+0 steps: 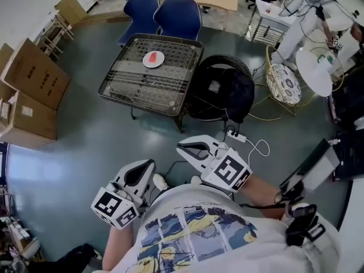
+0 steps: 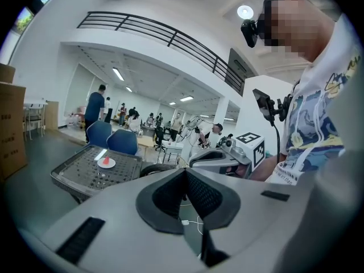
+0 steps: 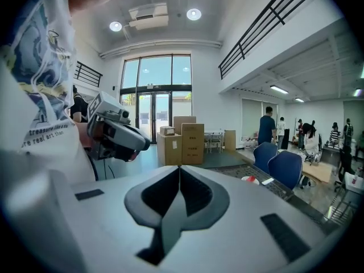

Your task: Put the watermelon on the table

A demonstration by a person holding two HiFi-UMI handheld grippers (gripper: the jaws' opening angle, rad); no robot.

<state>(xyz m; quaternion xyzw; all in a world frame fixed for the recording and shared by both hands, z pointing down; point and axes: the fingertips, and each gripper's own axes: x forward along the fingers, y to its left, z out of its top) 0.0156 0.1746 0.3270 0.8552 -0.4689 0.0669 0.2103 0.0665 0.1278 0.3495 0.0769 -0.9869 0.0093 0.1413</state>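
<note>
A red watermelon slice point(image 1: 153, 57) lies on a white plate point(image 1: 147, 62) on the black mesh table point(image 1: 128, 90), well ahead of me across the floor. Both grippers are held close to my body, far from the table. My left gripper point(image 1: 151, 162) is shut and empty, and my right gripper point(image 1: 180, 147) is likewise shut with nothing in it. In the left gripper view the shut left gripper point(image 2: 185, 172) points toward the slice point(image 2: 106, 161) on the table point(image 2: 77, 178). In the right gripper view the right gripper point(image 3: 179, 168) is shut, with the plate point(image 3: 249, 180) small at the right.
Two blue chairs point(image 1: 170, 16) stand behind the table. A black bag on a round seat point(image 1: 223, 91) sits right of it, beside a wire basket chair point(image 1: 283, 84). Cardboard boxes point(image 1: 33, 78) line the left wall. A power strip with white cable point(image 1: 236, 136) lies on the floor.
</note>
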